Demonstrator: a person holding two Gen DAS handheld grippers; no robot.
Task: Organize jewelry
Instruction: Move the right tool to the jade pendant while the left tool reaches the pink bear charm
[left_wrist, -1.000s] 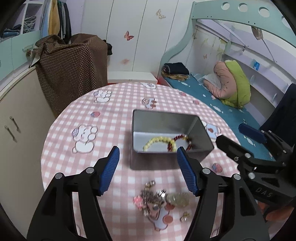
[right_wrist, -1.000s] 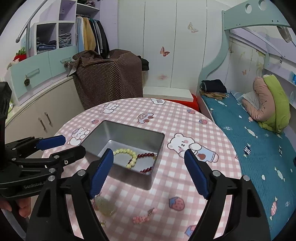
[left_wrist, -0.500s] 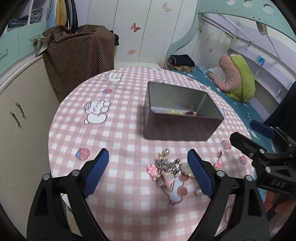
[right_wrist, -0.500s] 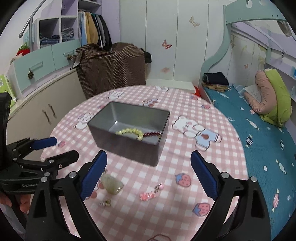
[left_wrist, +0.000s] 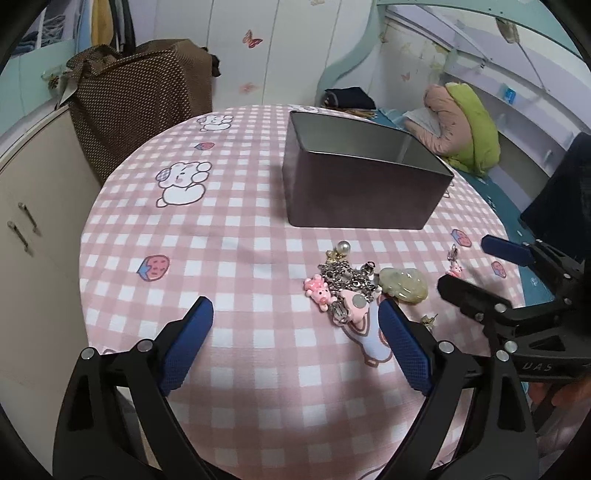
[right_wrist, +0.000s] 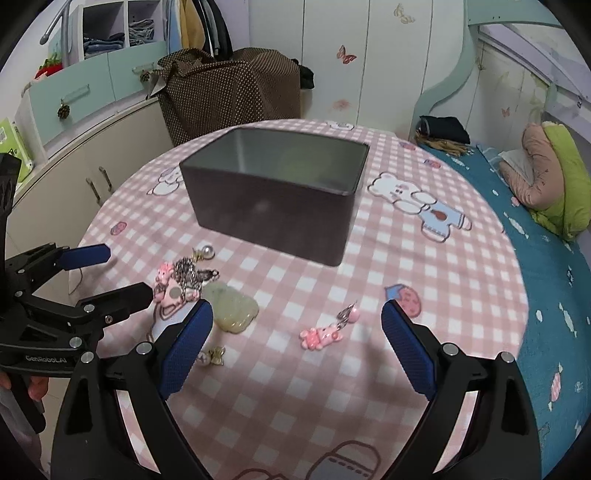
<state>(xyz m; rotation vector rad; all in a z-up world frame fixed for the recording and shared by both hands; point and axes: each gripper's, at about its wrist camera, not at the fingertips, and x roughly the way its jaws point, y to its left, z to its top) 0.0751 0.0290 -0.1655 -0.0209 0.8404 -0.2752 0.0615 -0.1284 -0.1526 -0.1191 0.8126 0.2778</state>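
Left wrist: left gripper (left_wrist: 295, 332) jaws opening, nothing between. Chain tangle (left_wrist: 345, 278) (pink charm attached) and jade pendant (left_wrist: 404, 286) near side of metal tin (left_wrist: 364, 192).

Right wrist: right gripper (right_wrist: 295, 332) open, empty; pink bear charm (right_wrist: 319, 336) near side of tin, between fingers.

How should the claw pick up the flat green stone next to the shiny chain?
Probably from above, pinching the green stone across its narrower width. It lies flat on the tablecloth, touching the chain pile on one side, so its free outer edges suit the open right gripper.
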